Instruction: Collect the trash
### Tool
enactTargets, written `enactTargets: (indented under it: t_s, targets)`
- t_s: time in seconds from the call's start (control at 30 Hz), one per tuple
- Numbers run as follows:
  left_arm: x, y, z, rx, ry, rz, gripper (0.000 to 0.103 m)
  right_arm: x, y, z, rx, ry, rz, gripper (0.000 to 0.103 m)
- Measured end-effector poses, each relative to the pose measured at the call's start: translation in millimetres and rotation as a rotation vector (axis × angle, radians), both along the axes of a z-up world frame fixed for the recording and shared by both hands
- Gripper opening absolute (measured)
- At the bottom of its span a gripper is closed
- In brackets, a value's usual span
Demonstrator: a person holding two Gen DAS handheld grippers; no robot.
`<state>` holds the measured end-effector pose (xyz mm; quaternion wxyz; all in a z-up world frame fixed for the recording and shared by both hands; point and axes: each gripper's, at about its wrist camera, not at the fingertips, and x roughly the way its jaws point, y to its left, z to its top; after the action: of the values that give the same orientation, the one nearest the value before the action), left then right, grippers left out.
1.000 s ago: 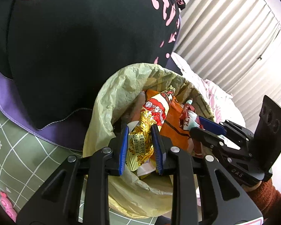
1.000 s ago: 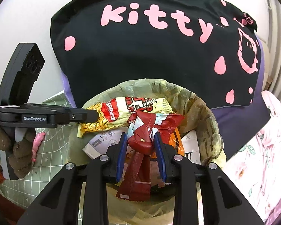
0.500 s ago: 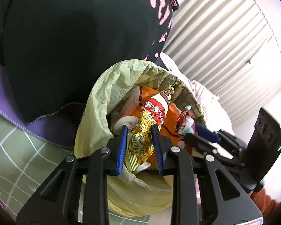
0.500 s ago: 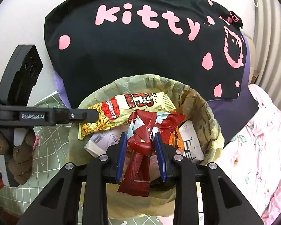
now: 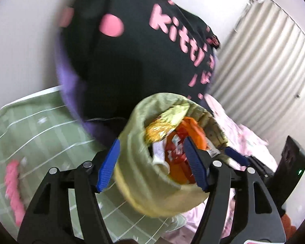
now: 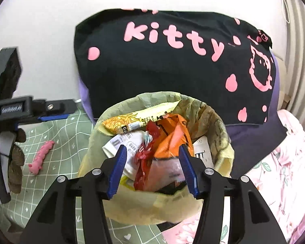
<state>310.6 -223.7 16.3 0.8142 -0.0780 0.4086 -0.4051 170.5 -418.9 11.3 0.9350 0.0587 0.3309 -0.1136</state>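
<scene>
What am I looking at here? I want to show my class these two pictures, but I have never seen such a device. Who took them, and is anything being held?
No robot is involved: a person holds a two-finger tool in each hand, with a fisheye camera on each looking along its blue-padded fingers. One picture comes from the left gripper, the other from the right gripper. Both grippers are open and hold nothing. Below them is a trash bin lined with a yellowish bag and full of snack wrappers: a yellow one, an orange one and a red one. The bin stands on a bed with a green grid blanket, a pink toy and a black "kitty" pillow behind it.
</scene>
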Motion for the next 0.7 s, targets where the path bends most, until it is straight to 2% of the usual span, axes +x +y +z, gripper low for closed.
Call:
enactTargets:
  t_s: [0.1, 0.2, 0.37, 0.5, 0.6, 0.7]
  targets:
    - [-32, 25, 1, 0.045, -0.043, 0.083, 0.065, -16, 5, 6, 0.022, -0.032, 0.028, 0.05]
    - [-69, 48, 3, 0.139, -0.127, 0.173, 0.065, -31, 17, 11, 0.054, -0.05, 0.069, 0.05]
    - [-132, 100, 6, 0.246, -0.214, 0.333, 0.065, -49, 46, 16, 0.104, -0.054, 0.148, 0.05]
    - [-167, 138, 7, 0.319, -0.216, 0.483, 0.065, -60, 74, 16, 0.157, -0.04, 0.223, 0.05]
    - [-188, 156, 9, 0.377, -0.231, 0.551, 0.065, -70, 102, 17, 0.145, -0.045, 0.295, 0.05]
    - [-205, 171, 13, 0.399, -0.224, 0.613, 0.065, -78, 129, 17, 0.12, -0.047, 0.359, 0.05]
